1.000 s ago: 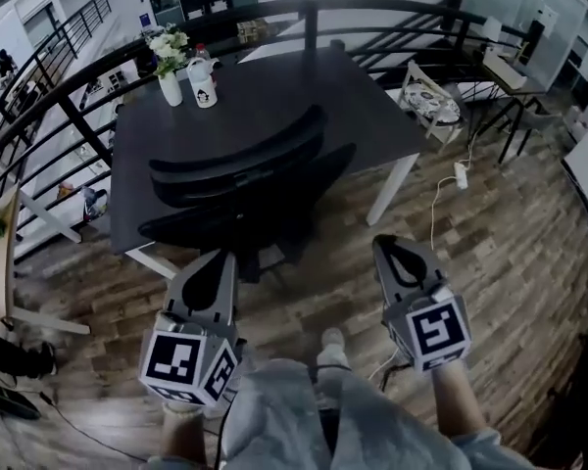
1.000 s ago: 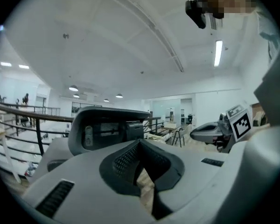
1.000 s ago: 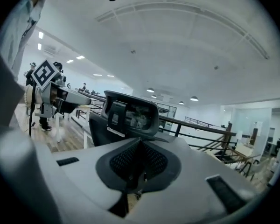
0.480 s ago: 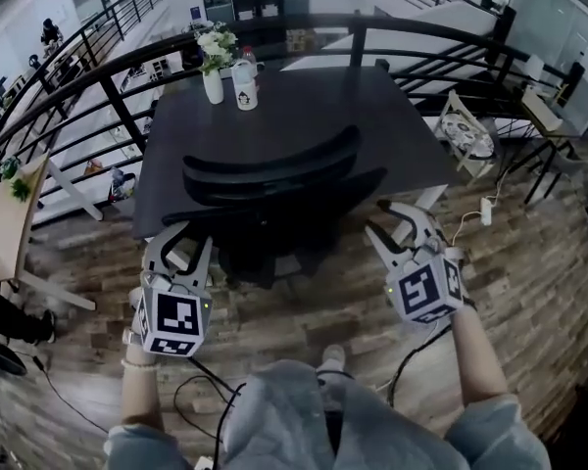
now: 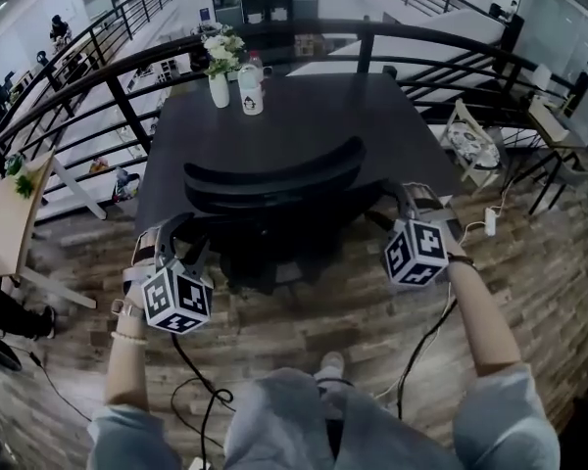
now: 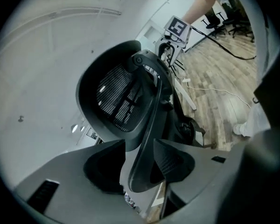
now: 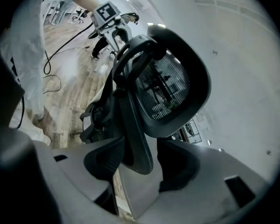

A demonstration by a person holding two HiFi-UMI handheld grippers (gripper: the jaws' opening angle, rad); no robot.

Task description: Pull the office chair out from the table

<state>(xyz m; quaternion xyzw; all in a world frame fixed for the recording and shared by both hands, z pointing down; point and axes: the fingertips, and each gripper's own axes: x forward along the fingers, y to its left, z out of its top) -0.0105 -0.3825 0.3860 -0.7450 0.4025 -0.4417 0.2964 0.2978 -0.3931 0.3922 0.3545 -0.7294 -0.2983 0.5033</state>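
Observation:
A black office chair (image 5: 274, 179) with a mesh backrest (image 6: 116, 97) is tucked under the dark table (image 5: 304, 106). My left gripper (image 5: 176, 238) is at the chair's left side. Its jaws have just been opening and stand on either side of the left armrest (image 6: 147, 139) without pressing it. My right gripper (image 5: 404, 202) is at the chair's right side. Its jaws have also just been opening, with the right armrest (image 7: 133, 129) between them. In the gripper views, the left gripper (image 6: 140, 164) and the right gripper (image 7: 140, 164) each straddle an armrest loosely.
A vase of flowers (image 5: 220, 76) and a white bottle (image 5: 251, 91) stand at the table's far left corner. A black railing (image 5: 127, 96) runs behind the table. Cables (image 5: 426, 341) trail over the wood floor, with a power strip (image 5: 490, 221) at the right.
Both grippers moved forward from near my knees to the chair's sides and rolled. Their jaws went from shut to open, each now around an armrest.

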